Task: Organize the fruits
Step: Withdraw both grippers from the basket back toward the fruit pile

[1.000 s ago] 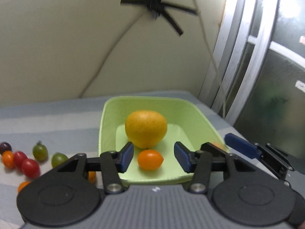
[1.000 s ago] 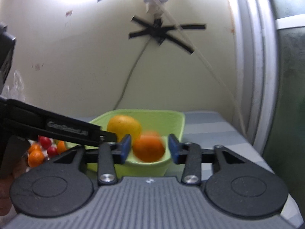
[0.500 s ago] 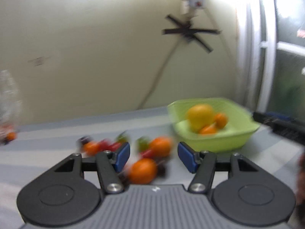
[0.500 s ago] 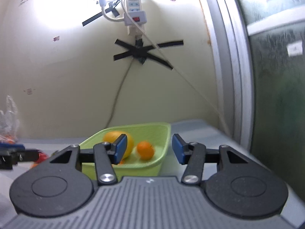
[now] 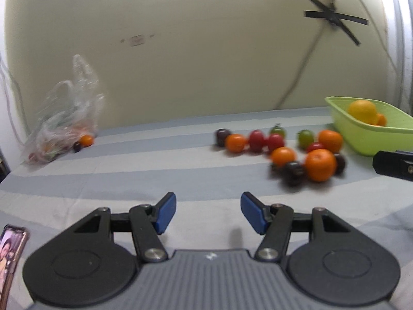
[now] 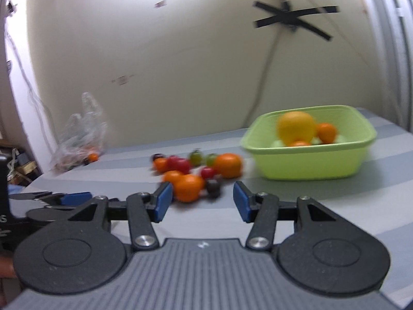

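Note:
A green basket (image 6: pixel 309 166) (image 5: pixel 366 139) stands at the right of the striped table and holds a big yellow citrus (image 6: pixel 296 128) and two small oranges (image 6: pixel 326 132). A loose pile of small oranges (image 6: pixel 188 187) (image 5: pixel 320 164), red, green and dark tomatoes (image 5: pixel 256 137) lies left of the basket. My left gripper (image 5: pixel 208 215) is open and empty over bare cloth, well in front and left of the pile. My right gripper (image 6: pixel 202 204) is open and empty, just short of the nearest orange.
A clear plastic bag (image 5: pixel 64 121) with more small fruit lies at the far left by the wall. A phone (image 5: pixel 10 253) lies at the near left edge. Part of the right gripper (image 5: pixel 393 164) shows at the right of the left wrist view.
Both grippers have pulled back from the basket and swung left. An orange that was between the right fingers now lies in the basket. Both jaws stand wider open.

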A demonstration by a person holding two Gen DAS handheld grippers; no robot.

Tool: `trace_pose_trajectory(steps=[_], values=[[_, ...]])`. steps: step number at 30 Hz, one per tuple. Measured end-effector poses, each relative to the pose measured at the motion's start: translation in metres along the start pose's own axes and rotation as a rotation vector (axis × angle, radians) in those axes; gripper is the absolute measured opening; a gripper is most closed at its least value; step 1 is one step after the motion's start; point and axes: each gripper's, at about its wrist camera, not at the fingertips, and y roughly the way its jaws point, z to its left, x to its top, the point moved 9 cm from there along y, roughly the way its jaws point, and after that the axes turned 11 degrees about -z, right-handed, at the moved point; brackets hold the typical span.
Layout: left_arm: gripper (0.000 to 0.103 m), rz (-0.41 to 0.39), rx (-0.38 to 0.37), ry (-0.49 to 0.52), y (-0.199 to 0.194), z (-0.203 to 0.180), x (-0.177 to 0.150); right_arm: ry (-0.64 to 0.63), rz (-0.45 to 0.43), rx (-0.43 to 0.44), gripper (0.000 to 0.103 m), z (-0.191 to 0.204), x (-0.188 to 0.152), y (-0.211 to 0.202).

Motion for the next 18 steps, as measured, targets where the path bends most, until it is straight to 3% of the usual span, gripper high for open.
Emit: trace_pose_trajectory(steps=[6, 8, 18], values=[[0.057, 0.007, -0.005, -0.056, 0.003, 0.018, -0.007, -0.005, 0.073, -0.021, 0.055, 0.011, -0.023, 0.019], [0.057, 0.002, -0.019, -0.056, 0.003, 0.015, -0.006, 0.011, 0.041, -0.013, 0.055, 0.010, -0.018, 0.013], [0.057, -0.018, -0.074, -0.075, 0.001, 0.009, -0.006, 0.032, 0.054, -0.015, 0.055, 0.008, -0.020, 0.015]])
